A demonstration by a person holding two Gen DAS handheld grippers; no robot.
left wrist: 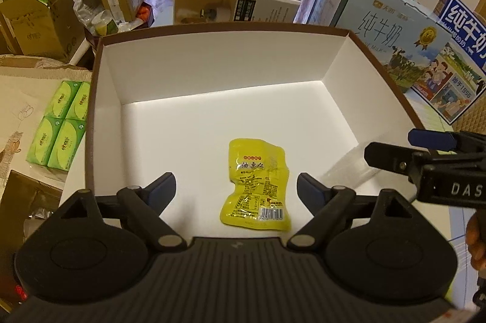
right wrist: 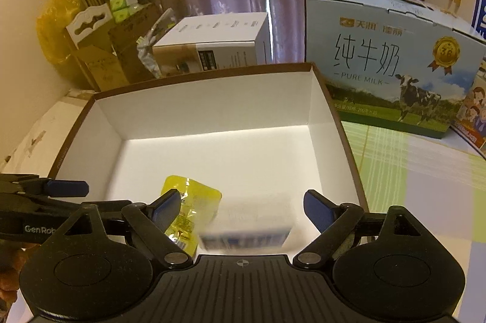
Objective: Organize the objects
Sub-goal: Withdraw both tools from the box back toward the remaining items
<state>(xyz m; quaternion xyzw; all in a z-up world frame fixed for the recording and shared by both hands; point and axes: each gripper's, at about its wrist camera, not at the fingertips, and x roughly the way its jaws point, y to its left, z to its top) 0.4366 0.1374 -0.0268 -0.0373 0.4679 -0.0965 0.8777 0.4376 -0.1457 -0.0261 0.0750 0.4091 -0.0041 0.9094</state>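
Above the open box [left wrist: 109,74], both tongs hang spread wide with nothing between their fingers: the left gripper [left wrist: 236,189] over the single yellow snack packet [left wrist: 256,186] lying flat on the white floor, the right gripper [right wrist: 241,209] alongside. Only the right wrist view shows a second item, a blurred blue-and-white pack [right wrist: 249,229] beside the packet. Only the left view shows four green tissue packs [left wrist: 62,127] outside the box. Two milk cartons [left wrist: 391,31] stand behind.

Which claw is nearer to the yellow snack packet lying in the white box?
Left. The left claw is open with the yellow snack packet lying between its fingers; the right claw is open too, with the packet beside its left finger, off-centre.
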